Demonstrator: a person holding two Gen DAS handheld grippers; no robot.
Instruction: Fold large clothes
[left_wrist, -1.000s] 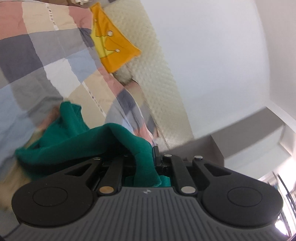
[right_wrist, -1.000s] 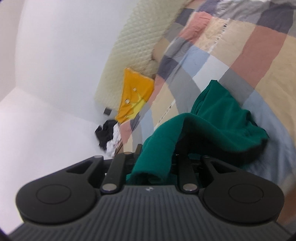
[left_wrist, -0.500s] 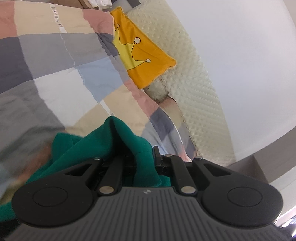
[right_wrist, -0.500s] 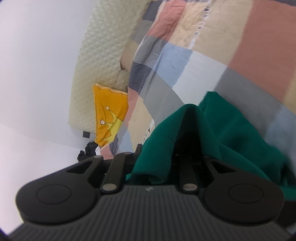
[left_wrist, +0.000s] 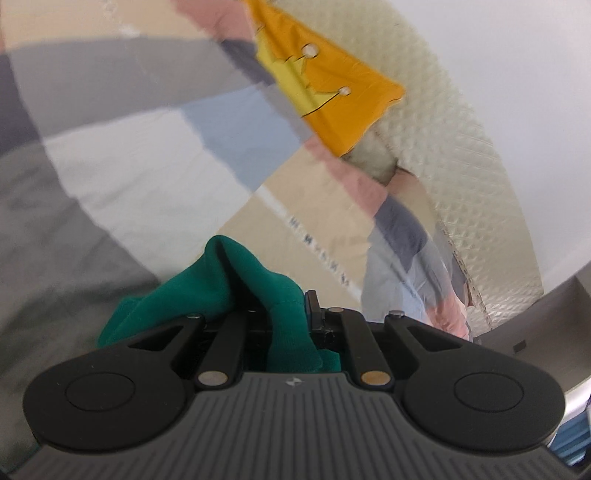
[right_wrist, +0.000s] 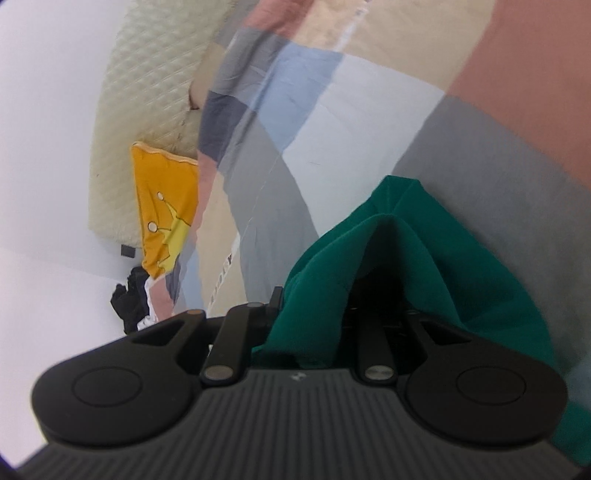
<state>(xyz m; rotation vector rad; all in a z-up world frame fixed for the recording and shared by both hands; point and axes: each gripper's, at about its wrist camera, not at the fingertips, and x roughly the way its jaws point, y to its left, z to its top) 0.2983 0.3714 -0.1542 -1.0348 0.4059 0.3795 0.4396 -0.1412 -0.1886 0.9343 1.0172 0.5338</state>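
- Left wrist view: the left gripper (left_wrist: 286, 295) is pinched on a fold of the green garment (left_wrist: 207, 284), which bunches over its fingers above the patchwork quilt (left_wrist: 122, 162); an orange pillow (left_wrist: 343, 103) lies by the headboard (left_wrist: 476, 192).
- Right wrist view: the right gripper (right_wrist: 332, 295) is clamped on the green garment (right_wrist: 424, 258), which drapes to the right over the quilt (right_wrist: 351, 118).

We look out from two wrist cameras, each sitting just behind its own gripper and facing forward and downward along the fingers. Our left view tilts over the checked bedcover (left_wrist: 122, 155) toward the orange cushion (left_wrist: 343, 99) and quilted headboard (left_wrist: 461, 162) at upper right. Our right view sees the same bedcover (right_wrist: 354, 122), cushion (right_wrist: 166, 195) and headboard (right_wrist: 147, 85) at its left. Both sit close above the green garment (left_wrist: 221, 284) (right_wrist: 424, 266).
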